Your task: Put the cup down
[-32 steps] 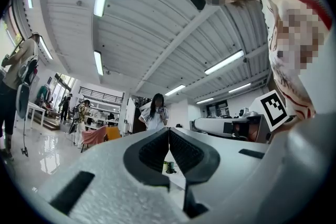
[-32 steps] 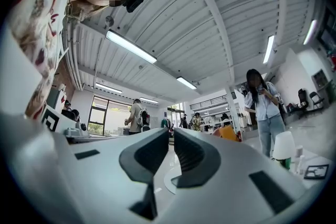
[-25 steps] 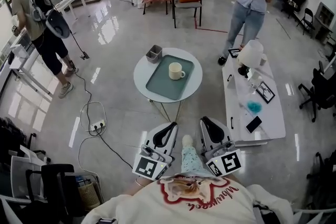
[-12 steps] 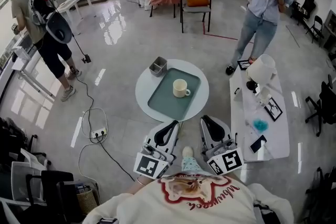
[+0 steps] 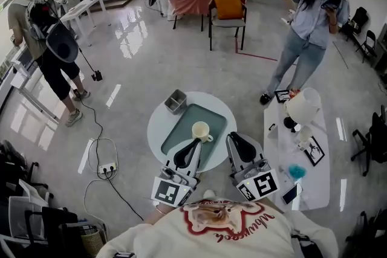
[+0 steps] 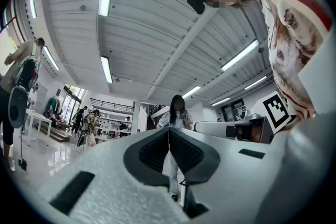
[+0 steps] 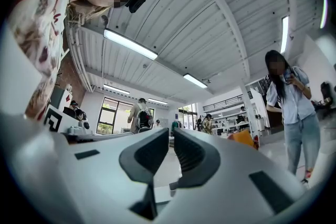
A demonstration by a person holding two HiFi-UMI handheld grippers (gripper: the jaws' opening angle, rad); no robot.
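A cream cup [image 5: 200, 131] with its handle to the right stands upright on a teal tray [image 5: 180, 127], which lies on a small round white table [image 5: 155, 122]. My left gripper [image 5: 194, 144] is held over the tray's near edge, its tip just short of the cup. My right gripper [image 5: 233, 137] hovers at the table's right rim. Both point upward and away. In the left gripper view the left gripper [image 6: 168, 131] has its jaws pressed together with nothing in them. In the right gripper view the right gripper [image 7: 172, 135] is also closed and empty. Neither gripper view shows the cup.
A small grey box [image 5: 175, 101] sits at the table's far left. A long white table [image 5: 314, 175] with a white lamp [image 5: 303, 107] stands to the right. A person in a blue shirt [image 5: 311, 21] stands behind it. A power strip [image 5: 107, 167] and cable lie on the floor at the left.
The round table with tray and cup has come nearer to me. Both gripper tips now reach over its near edge. The jaws look unchanged.
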